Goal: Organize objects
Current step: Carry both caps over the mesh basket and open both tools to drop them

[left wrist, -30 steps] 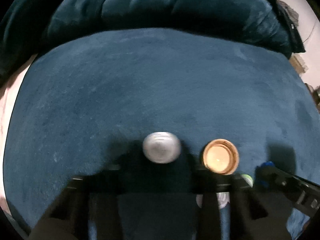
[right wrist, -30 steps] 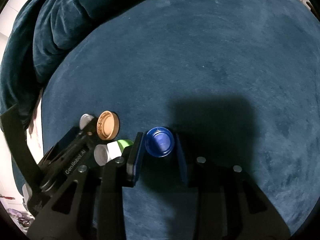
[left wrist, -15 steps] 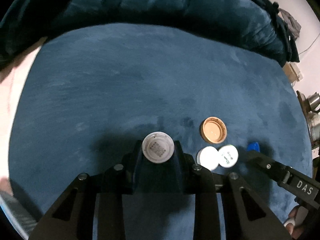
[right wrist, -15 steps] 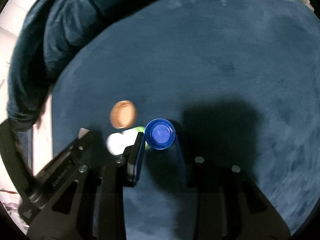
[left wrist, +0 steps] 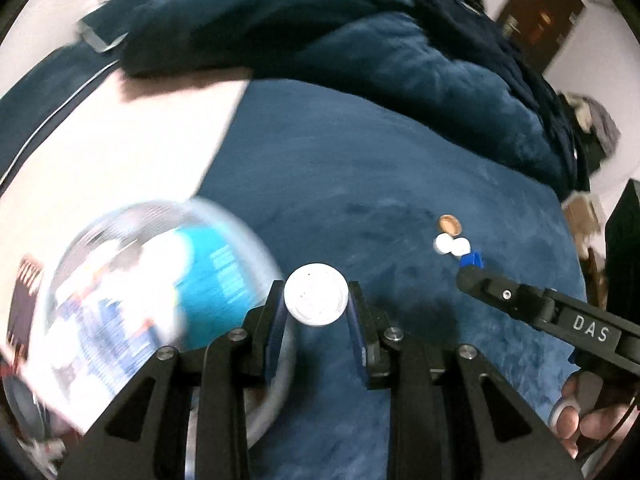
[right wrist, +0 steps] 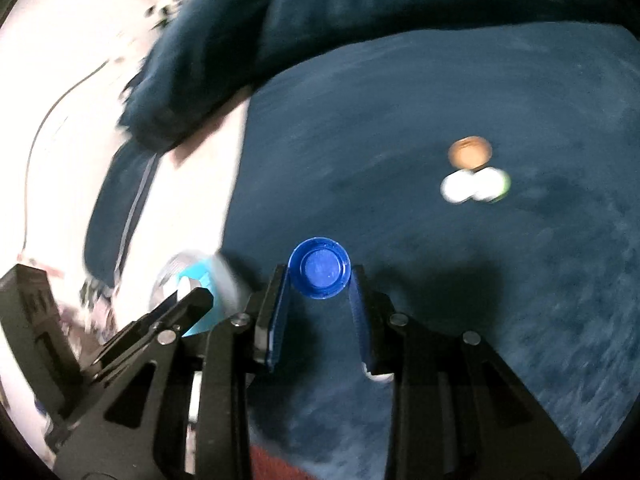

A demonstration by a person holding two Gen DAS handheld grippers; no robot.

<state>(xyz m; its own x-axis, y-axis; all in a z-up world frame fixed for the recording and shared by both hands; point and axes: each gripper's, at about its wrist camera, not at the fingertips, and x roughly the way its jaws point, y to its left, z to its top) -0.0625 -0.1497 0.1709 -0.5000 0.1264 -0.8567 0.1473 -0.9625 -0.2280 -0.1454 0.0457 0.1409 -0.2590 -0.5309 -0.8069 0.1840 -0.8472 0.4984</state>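
My left gripper (left wrist: 315,300) is shut on a white bottle cap (left wrist: 315,294), held in the air above the dark blue blanket (left wrist: 360,184). A blue bottle cap (right wrist: 319,268) sits pinched between the pads of my right gripper (right wrist: 319,276), also lifted off the blanket. On the blanket lie an orange cap (left wrist: 449,224) (right wrist: 469,152) and two white caps (left wrist: 452,245) (right wrist: 474,186) side by side, one with a green edge. The right gripper (left wrist: 472,262) shows at the right of the left wrist view with its blue cap.
A round clear bowl (left wrist: 132,300) (right wrist: 192,280) with white and turquoise packaging in it stands at the lower left, blurred. A pale sheet (left wrist: 120,140) lies left of the blanket. Bunched dark blue bedding (left wrist: 360,40) rises behind. A person's fingers (left wrist: 580,420) hold the right gripper's handle.
Both grippers have risen from the blanket with their caps and swung left; the bowl has come into view. The orange and white caps stayed behind, now farther off to the right.
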